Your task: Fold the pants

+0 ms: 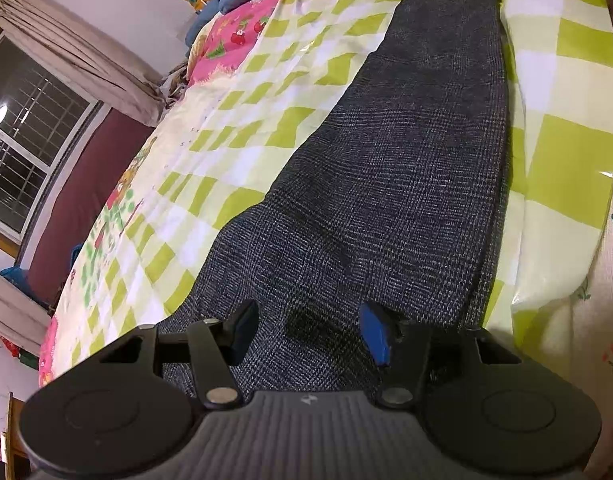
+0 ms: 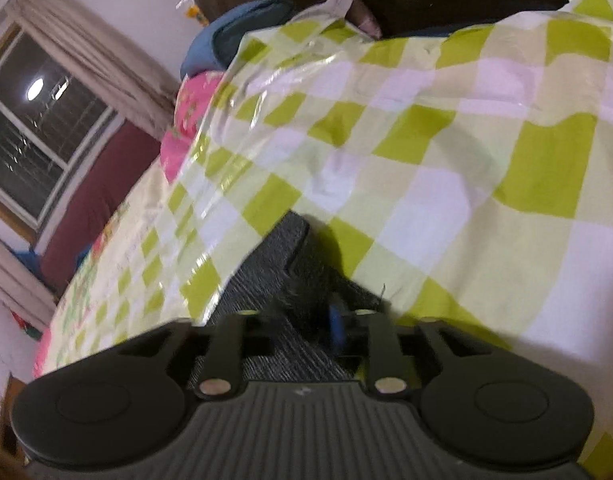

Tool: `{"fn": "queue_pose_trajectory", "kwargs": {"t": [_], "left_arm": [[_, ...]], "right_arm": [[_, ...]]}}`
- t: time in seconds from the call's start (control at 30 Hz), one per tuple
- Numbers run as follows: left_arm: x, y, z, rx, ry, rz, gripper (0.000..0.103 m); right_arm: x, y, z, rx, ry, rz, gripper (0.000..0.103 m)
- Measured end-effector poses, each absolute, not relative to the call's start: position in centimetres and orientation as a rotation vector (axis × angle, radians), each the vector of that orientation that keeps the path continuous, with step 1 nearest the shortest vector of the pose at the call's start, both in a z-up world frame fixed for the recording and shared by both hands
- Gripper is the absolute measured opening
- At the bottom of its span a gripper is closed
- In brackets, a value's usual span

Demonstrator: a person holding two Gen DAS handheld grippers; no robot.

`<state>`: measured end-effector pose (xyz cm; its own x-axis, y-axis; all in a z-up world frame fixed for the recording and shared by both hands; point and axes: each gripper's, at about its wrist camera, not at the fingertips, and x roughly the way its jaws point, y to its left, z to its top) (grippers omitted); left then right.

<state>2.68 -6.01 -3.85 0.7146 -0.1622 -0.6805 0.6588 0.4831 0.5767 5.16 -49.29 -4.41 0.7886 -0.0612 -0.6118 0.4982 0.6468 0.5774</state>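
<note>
Left wrist view: left gripper [image 1: 306,330] jaws parted over pants [image 1: 386,184], fabric between fingers, not pinched; likely pinning waist end flat. Pants run ahead lengthwise on checked sheet [image 1: 266,92]; free sheet leftward. Right wrist view: right gripper [image 2: 294,330] partly open at pants hem, blurred, grip unclear; open sheet rightward.

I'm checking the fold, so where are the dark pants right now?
In the left wrist view the dark pants lie lengthwise on the green checked cover, right of centre, running away from the left tool.
</note>
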Motion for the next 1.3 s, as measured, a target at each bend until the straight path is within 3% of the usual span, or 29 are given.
{"fn": "queue_pose_trajectory", "kwargs": {"t": [0.07, 0.13, 0.17, 0.4, 0.53, 1.07, 1.3], "left_arm": [[2.7, -5.9, -3.8, 0.938, 0.597, -0.54, 0.069], [2.6, -5.9, -3.8, 0.935, 0.596, -0.541, 0.069], [2.6, -5.8, -3.8, 0.931, 0.596, -0.541, 0.069], [2.4, -5.3, -3.6, 0.919, 0.606, -0.538, 0.071], [2.3, -5.1, -3.8, 0.918, 0.599, -0.538, 0.071], [2.2, -5.1, -3.9, 0.934, 0.595, -0.543, 0.071], [2.2, -5.2, -4.0, 0.936, 0.605, -0.545, 0.071]], "right_arm": [[5.5, -48.8, -4.3, 0.738, 0.608, -0.358, 0.03], [5.8, -48.2, -4.0, 0.691, 0.636, -0.388, 0.008], [5.9, -48.4, -3.8, 0.727, 0.635, -0.384, 0.007], [4.4, -46.1, -0.9, 1.101, 0.344, -0.012, 0.005], [3.9, -48.3, -5.5, 1.173, 0.479, -0.237, 0.005], [3.4, -46.1, -4.6, 0.776, 0.554, -0.481, 0.007], [4.2, -44.2, -2.1, 0.893, 0.363, -0.145, 0.005]]}}
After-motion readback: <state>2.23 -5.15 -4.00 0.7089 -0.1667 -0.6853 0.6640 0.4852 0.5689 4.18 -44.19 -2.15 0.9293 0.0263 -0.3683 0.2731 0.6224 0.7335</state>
